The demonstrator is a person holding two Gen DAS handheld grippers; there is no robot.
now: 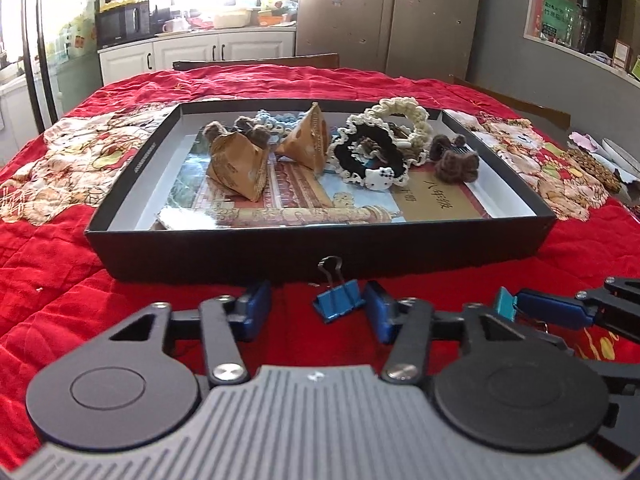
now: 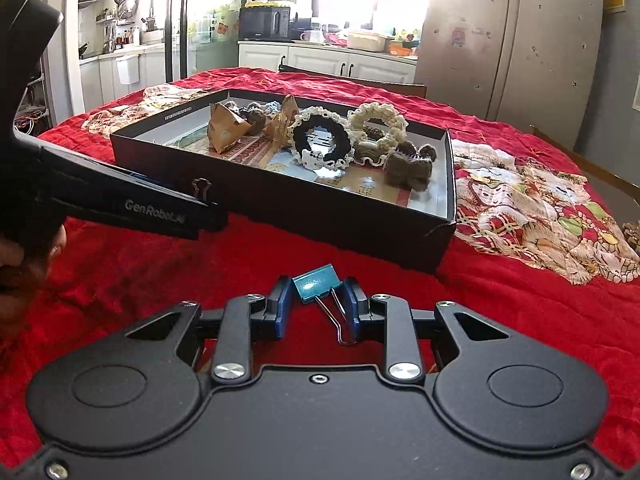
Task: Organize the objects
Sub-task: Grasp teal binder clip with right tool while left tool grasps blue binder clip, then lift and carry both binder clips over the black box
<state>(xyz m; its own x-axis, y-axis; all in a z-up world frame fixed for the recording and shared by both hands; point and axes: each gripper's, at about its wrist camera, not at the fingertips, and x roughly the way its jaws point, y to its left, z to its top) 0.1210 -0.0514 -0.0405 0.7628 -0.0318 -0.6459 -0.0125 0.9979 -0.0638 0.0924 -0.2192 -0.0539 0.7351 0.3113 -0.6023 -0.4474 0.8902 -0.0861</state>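
Note:
A black shallow box (image 1: 304,250) (image 2: 280,204) on the red quilt holds two brown paper pyramids (image 1: 240,164), crocheted scrunchies (image 1: 372,152) and brown knitted bows (image 1: 456,164). A blue binder clip (image 1: 338,300) lies on the quilt between my left gripper's (image 1: 318,310) open fingers, close to the right one. My right gripper (image 2: 318,300) is open around a teal binder clip (image 2: 316,288) lying on the quilt; that clip also shows in the left wrist view (image 1: 505,305) at the right gripper's blue pad.
The left gripper's body (image 2: 120,200) reaches across the right wrist view at left. A patterned cloth (image 2: 540,216) lies right of the box. A fridge (image 2: 512,40) and kitchen counter (image 1: 200,48) stand behind the table.

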